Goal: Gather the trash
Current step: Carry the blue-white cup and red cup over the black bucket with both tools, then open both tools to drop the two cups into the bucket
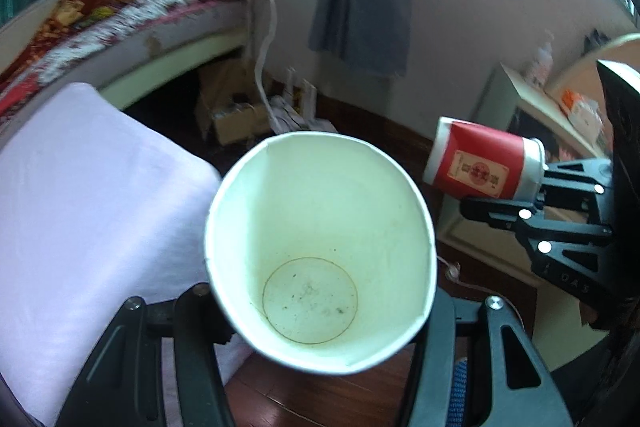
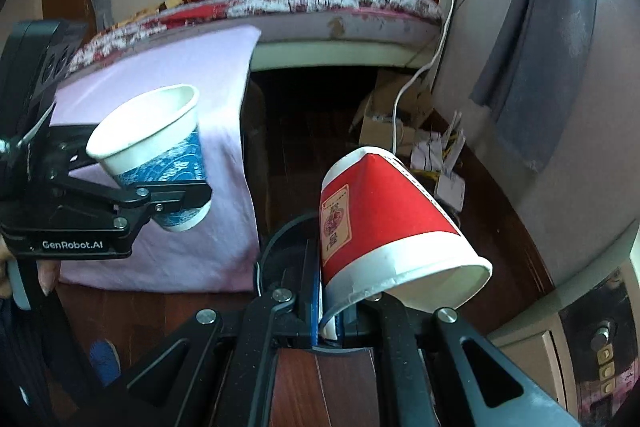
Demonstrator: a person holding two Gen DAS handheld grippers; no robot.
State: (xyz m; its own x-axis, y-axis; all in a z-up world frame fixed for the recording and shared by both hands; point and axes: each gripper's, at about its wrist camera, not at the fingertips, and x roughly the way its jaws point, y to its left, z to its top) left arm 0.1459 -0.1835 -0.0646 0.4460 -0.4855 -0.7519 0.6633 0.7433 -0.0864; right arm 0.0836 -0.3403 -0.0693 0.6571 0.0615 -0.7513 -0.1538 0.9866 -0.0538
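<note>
Holding two paper cups off the floor, one in each gripper, the person is standing near a bed. The left gripper [image 2: 176,197] is grasping the blue-patterned paper cup [image 2: 160,147] across its body, fingers pressing either side; from its own camera I am looking straight into the cup's white inside, where a few dark specks are lying on the bottom. The right gripper [image 2: 328,315] is clenched tight on the rim of the red paper cup [image 2: 384,223], which is jutting out sideways with its base pointing away from the fingers and one label showing. The two cups are hanging apart, touching nothing else. Behind them one lilac cloth [image 2: 168,75] is draping over something low beside the bed [image 2: 320,7], and one white cable [image 2: 416,75] is trailing down by the headboard toward what seems to be a cardboard box [image 2: 380,107], though blur is making that uncertain. One grey garment [image 2: 532,59] is hanging on the wall above the dark wooden floor [image 2: 296,131].
</note>
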